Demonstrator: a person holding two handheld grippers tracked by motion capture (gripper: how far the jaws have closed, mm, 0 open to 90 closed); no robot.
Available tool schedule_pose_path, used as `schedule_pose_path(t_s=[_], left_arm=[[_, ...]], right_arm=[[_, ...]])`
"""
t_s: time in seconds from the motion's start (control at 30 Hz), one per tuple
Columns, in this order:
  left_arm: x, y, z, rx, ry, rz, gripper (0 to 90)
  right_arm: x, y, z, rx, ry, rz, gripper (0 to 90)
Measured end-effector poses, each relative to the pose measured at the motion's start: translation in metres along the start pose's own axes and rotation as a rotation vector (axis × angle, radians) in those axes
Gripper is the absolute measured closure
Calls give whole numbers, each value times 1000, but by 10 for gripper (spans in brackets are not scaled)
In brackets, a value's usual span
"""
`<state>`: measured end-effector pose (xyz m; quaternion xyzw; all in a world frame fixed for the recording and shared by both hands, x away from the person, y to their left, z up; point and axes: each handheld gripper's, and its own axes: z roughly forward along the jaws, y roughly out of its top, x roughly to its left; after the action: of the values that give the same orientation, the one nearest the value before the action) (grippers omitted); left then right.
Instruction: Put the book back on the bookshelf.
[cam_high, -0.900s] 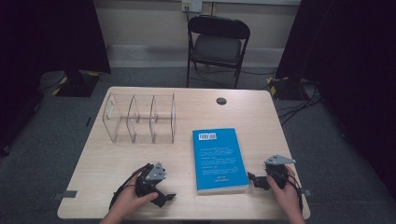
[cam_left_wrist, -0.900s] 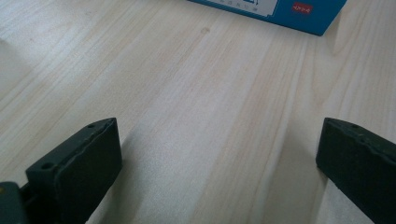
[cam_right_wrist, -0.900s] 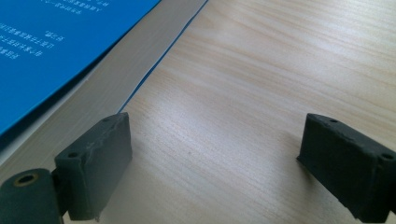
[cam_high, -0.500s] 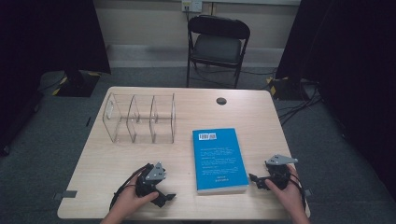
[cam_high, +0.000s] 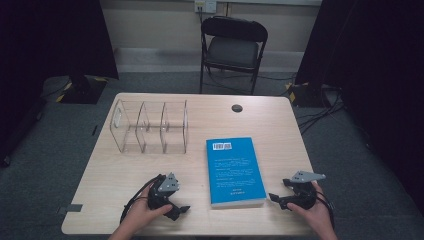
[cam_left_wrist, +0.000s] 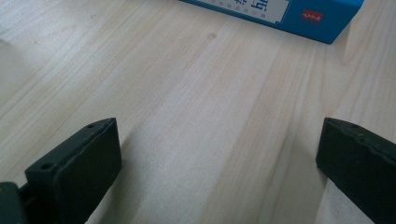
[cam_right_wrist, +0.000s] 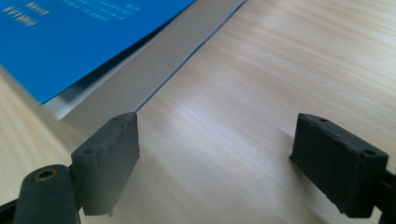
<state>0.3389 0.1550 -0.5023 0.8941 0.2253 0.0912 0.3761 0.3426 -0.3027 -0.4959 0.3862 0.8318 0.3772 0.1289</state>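
A blue book (cam_high: 234, 170) lies flat on the wooden table (cam_high: 280, 130), barcode end away from me. Left of it, a hand holds my left gripper (cam_high: 181, 210) low over the table near the front edge. In the left gripper view it (cam_left_wrist: 219, 158) stands open over bare wood, and the book's corner (cam_left_wrist: 289, 11) lies ahead of the jaws. Right of the book's near corner sits my right gripper (cam_high: 276, 199), pointing at the book. In the right gripper view it (cam_right_wrist: 219, 163) is open, with the book's page edge (cam_right_wrist: 140, 70) just beyond its left jaw.
A clear acrylic organiser (cam_high: 150, 127) with three compartments stands at the back left of the table. A small black round disc (cam_high: 237, 108) lies near the far edge. A black folding chair (cam_high: 234, 47) stands behind the table. Dark curtains flank the room.
My right gripper has dropped a little toward the table's front edge, still beside the book. The left gripper and the book have not moved.
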Motion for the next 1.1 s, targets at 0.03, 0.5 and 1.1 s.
schedule_pose_path(t_s=[0.03, 0.5, 1.1], left_arm=[[0, 0, 0, -3, 0, -4, 0], [0, 3, 4, -5, 7, -16, 0], [0, 3, 4, -5, 7, -16, 0]], right_arm=[[2, 0, -1, 5, 9, -8, 144], [20, -2, -1, 20, 45, -92, 182], [50, 8, 19, 2, 50, -143, 159]])
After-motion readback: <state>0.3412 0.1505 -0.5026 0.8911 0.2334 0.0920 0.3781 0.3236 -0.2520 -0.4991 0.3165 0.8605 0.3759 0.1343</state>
